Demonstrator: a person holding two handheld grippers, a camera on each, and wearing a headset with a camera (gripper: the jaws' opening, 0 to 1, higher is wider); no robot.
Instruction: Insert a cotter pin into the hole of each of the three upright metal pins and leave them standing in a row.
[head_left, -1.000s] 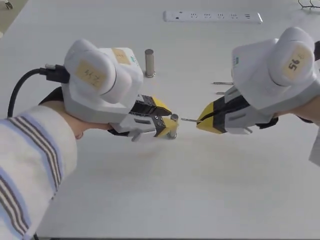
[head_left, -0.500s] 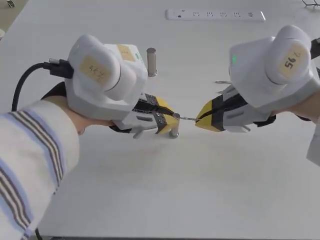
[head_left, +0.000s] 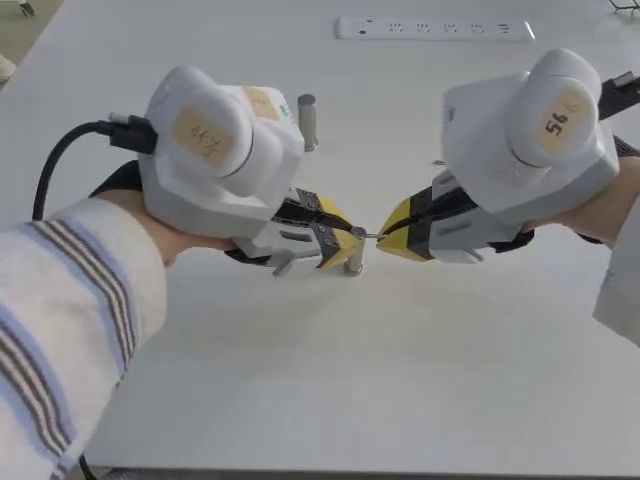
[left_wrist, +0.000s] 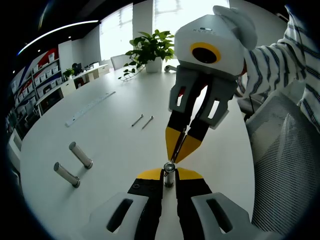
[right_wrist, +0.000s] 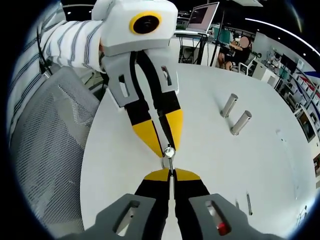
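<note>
My left gripper (head_left: 343, 247) is shut on an upright metal pin (head_left: 353, 258) that stands on the white table; in the left gripper view that pin (left_wrist: 169, 176) sits between the yellow tips. Facing it, my right gripper (head_left: 386, 237) is shut on a thin cotter pin (head_left: 369, 236), held level. In the right gripper view the cotter pin (right_wrist: 170, 161) reaches the head of the held pin (right_wrist: 169, 150). Two more metal pins (left_wrist: 80, 155) (left_wrist: 66, 175) stand off to the left, one of them the pin (head_left: 307, 121) behind the left gripper. Spare cotter pins (left_wrist: 142, 121) lie further back.
A white power strip (head_left: 435, 29) lies along the far side of the table (head_left: 330, 380). A potted plant (left_wrist: 150, 47) stands at the far end. A mesh chair (right_wrist: 45, 150) is beside the table edge. A person's striped sleeve (head_left: 70, 330) covers the near left.
The right gripper has moved left with the cotter pin, closing the gap until the pin's tip meets the head of the metal pin. The left gripper keeps its hold.
</note>
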